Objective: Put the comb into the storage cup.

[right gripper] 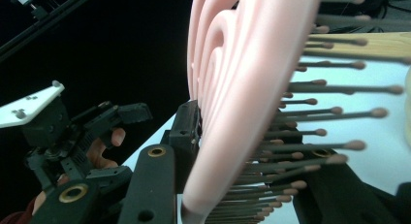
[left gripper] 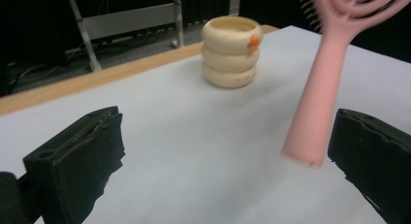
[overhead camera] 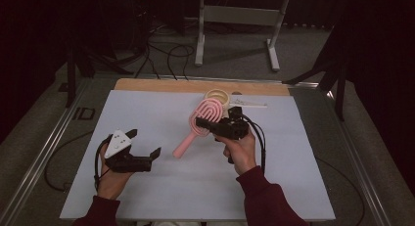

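My right gripper (overhead camera: 201, 122) is shut on the head of a pink hairbrush (overhead camera: 195, 125) and holds it tilted above the white table cover. In the right gripper view the brush head (right gripper: 242, 88) stands edge-on between the jaws, with its bristles pointing right. The brush handle (left gripper: 317, 103) slopes down toward my left gripper (overhead camera: 144, 143), which stands open at the front left. In the left gripper view the handle's end hangs just inside the right jaw and touches neither pad. A cream ringed cup (overhead camera: 218, 96) stands at the back behind the brush, also seen as the cup (left gripper: 231, 52) in the left gripper view.
A white sheet (overhead camera: 161, 187) covers the table, with a strip of bare wood (overhead camera: 161, 85) along the back edge. A thin pale stick (overhead camera: 250, 105) lies to the right of the cup. Metal stand legs (overhead camera: 199, 45) and cables are on the floor beyond the table.
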A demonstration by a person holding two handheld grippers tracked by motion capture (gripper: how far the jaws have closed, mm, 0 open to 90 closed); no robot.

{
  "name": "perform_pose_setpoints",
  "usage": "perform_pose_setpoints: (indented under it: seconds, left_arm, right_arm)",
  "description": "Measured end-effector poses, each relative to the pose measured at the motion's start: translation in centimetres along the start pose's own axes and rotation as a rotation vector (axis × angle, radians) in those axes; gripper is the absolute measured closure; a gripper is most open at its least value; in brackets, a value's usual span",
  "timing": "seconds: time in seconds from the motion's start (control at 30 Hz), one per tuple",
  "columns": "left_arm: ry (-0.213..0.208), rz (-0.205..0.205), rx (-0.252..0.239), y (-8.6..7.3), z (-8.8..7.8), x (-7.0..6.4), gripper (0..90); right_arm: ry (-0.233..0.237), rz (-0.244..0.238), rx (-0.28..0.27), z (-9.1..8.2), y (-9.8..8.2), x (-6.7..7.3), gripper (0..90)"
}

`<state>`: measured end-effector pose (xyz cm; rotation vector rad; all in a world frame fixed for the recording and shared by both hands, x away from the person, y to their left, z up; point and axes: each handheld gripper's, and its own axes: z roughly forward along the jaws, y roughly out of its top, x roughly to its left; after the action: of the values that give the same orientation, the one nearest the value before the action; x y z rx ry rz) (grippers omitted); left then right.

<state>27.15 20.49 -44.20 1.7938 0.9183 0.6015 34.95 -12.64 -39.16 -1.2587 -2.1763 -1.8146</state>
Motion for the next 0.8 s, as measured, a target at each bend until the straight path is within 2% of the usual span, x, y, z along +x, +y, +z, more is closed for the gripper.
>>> perform_pose_setpoints:
  seconds: [0.13,0.4,0.63,0.8]
  left_arm:
    - [0.023,-0.014,-0.012,-1.4,-0.8,0.6,0.0]
    - [0.078,-0.008,-0.027,-4.0,-2.4,0.8,0.1]
    - [0.092,-0.021,-0.031,-5.2,-2.9,1.0,0.1]
    - [0.088,-0.01,-0.019,-5.7,-3.0,0.8,0.0]
  right_arm:
    - [-0.003,-0.002,0.002,0.1,0.0,0.0,64.1]
    - [-0.006,-0.013,0.002,0.1,0.2,0.1,64.1]
    - [-0.007,-0.02,0.005,0.4,0.5,0.3,64.0]
    - [-0.01,-0.023,0.003,0.6,0.8,0.4,64.0]
